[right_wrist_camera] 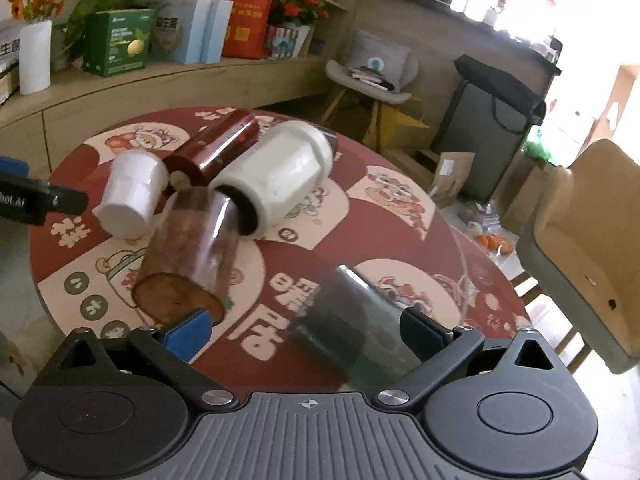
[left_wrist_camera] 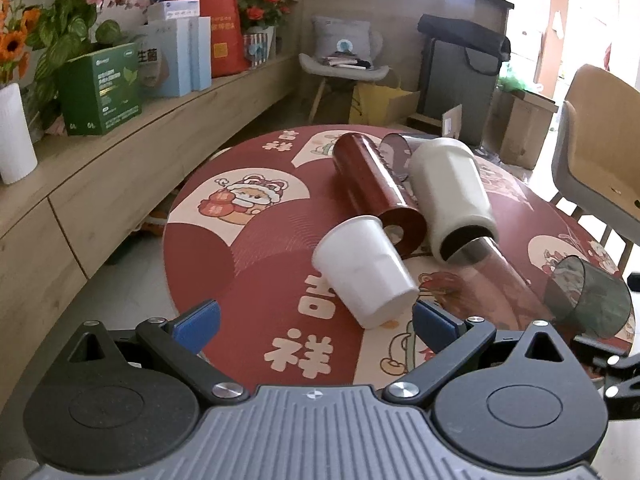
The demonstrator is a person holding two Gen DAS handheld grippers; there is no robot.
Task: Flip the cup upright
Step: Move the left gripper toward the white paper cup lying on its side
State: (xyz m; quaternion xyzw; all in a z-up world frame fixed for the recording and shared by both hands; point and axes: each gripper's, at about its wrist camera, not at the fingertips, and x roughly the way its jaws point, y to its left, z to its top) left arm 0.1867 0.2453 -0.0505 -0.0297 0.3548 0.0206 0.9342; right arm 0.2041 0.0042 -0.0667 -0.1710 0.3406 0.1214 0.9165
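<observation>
Several cups lie on their sides on a round red table (left_wrist_camera: 248, 256). A white plastic cup (left_wrist_camera: 362, 270) lies just ahead of my open left gripper (left_wrist_camera: 316, 322), base toward me; it also shows in the right wrist view (right_wrist_camera: 132, 194). Behind it lie a dark red cup (left_wrist_camera: 378, 186), a white ceramic cup (left_wrist_camera: 450, 194) and a clear brownish glass (left_wrist_camera: 502, 286). A dark green translucent cup (right_wrist_camera: 352, 320) lies between the fingers of my open right gripper (right_wrist_camera: 306, 330), not clamped. It shows in the left wrist view (left_wrist_camera: 588, 300).
A wooden sideboard (left_wrist_camera: 104, 184) with boxes, flowers and a white vase (left_wrist_camera: 14, 134) runs along the left. A chair (left_wrist_camera: 596, 152) stands at the table's right. A black bin (left_wrist_camera: 460, 76) and cardboard boxes stand beyond the table. A small purple glass (left_wrist_camera: 396, 148) lies at the back.
</observation>
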